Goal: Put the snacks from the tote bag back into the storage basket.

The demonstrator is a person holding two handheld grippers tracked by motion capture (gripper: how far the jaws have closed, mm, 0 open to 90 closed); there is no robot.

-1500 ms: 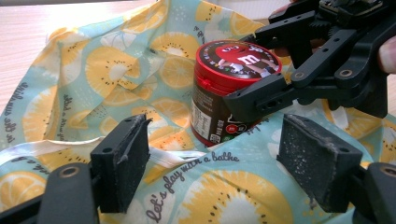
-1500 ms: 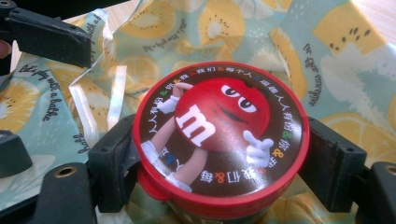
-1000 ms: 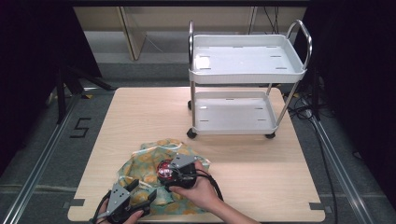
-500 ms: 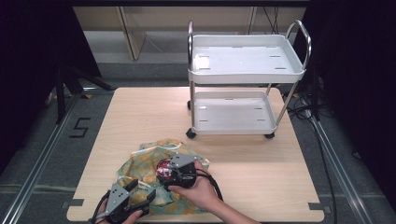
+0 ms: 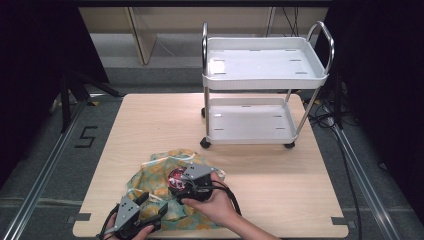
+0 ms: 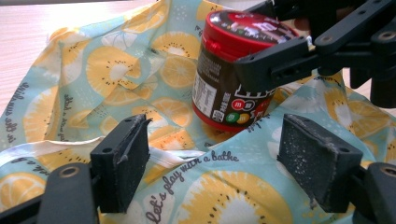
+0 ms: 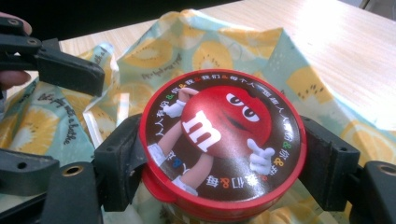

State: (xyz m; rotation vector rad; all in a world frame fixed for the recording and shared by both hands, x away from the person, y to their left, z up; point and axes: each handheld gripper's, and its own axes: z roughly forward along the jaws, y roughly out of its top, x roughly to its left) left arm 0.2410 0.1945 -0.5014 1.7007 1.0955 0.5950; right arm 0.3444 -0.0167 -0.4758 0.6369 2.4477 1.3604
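While the right hand-held gripper [image 7: 224, 163] clamps its two jaws against the sides of the candy jar [image 7: 222, 140], the jar stands tilted on the lemon-print cloth [image 5: 165, 187] at the near edge of the desk [image 5: 150, 120]. The left hand-held gripper [image 6: 229, 161] hangs just beside it, jaws apart over the cloth, gripping nothing. The jar's red lid bears a white "m"; the cloth reads "Let's play with a bathe".
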